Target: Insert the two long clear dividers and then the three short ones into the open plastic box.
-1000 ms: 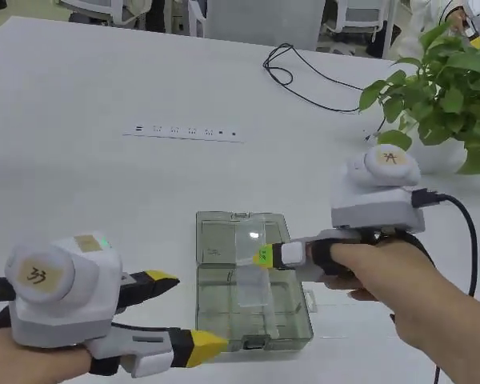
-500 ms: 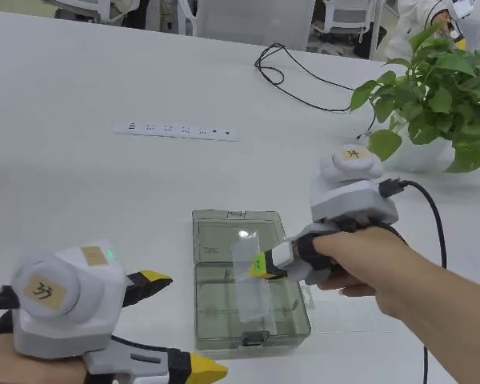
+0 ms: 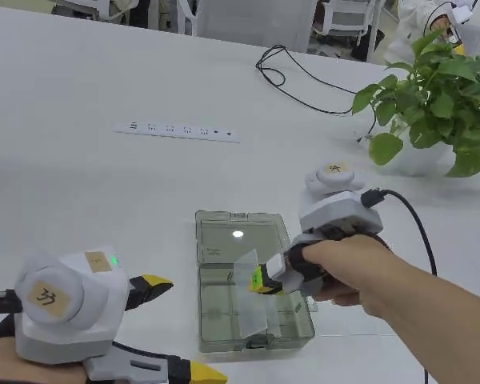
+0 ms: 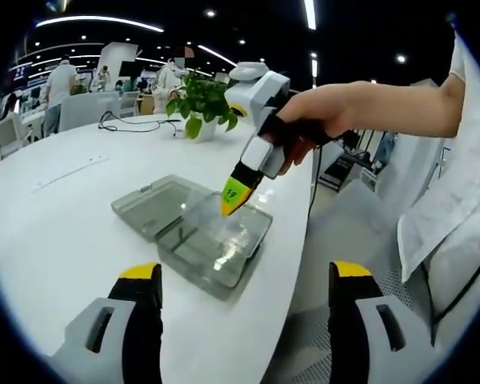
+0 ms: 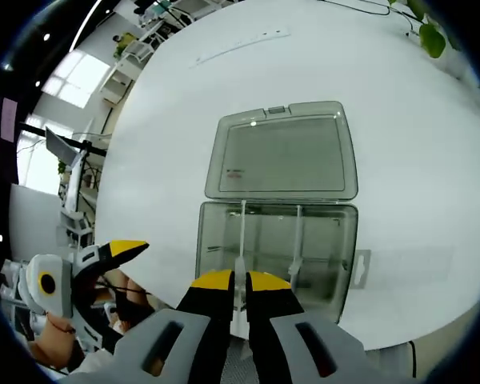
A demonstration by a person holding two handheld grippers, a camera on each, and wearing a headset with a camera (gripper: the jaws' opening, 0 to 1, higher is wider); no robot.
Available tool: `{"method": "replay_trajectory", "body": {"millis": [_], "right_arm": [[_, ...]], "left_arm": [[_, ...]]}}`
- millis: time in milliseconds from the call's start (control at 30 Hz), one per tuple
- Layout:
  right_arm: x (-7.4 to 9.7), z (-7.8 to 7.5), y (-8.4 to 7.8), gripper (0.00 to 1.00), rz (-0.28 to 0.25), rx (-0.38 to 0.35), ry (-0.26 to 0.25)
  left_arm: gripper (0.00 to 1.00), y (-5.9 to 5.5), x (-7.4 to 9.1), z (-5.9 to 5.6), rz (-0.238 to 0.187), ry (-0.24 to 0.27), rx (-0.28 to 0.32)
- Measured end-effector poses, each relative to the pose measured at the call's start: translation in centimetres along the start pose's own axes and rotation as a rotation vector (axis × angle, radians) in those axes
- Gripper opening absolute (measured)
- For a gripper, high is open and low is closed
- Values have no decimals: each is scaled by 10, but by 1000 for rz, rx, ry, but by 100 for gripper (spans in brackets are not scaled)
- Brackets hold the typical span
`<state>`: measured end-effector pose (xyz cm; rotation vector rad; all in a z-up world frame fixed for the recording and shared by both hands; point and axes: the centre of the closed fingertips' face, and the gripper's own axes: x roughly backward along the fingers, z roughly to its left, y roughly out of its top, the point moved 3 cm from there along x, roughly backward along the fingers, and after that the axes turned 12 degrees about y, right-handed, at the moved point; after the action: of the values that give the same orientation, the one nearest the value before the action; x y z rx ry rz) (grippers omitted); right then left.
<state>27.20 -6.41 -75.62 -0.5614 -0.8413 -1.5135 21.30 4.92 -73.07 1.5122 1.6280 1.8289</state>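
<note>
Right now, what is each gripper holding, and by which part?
Right gripper pinches a clear divider by its upper edge, above the box; left gripper is open, empty.

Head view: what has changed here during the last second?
The right tool, shut on the flat clear plastic divider, has come lower and nearer, bringing the divider down towards the base of the open grey transparent plastic box. The box and the open left tool kept their places.

the left gripper [image 3: 180,328] and right gripper [image 3: 258,280] were cased in white and grey, fingers [image 3: 154,282] tipped yellow. a round handwritten label [image 3: 50,296] was stuck behind the left fingers, a black cable [image 3: 408,220] behind the right.
</note>
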Motion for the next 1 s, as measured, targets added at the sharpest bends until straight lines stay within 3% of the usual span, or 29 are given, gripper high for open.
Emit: {"method": "replay_trajectory", "body": {"millis": [1000], "right_arm": [[-12, -5, 0, 7, 40, 58, -54]], "left_arm": [[86, 2, -3, -3, -23, -14, 28]]}}
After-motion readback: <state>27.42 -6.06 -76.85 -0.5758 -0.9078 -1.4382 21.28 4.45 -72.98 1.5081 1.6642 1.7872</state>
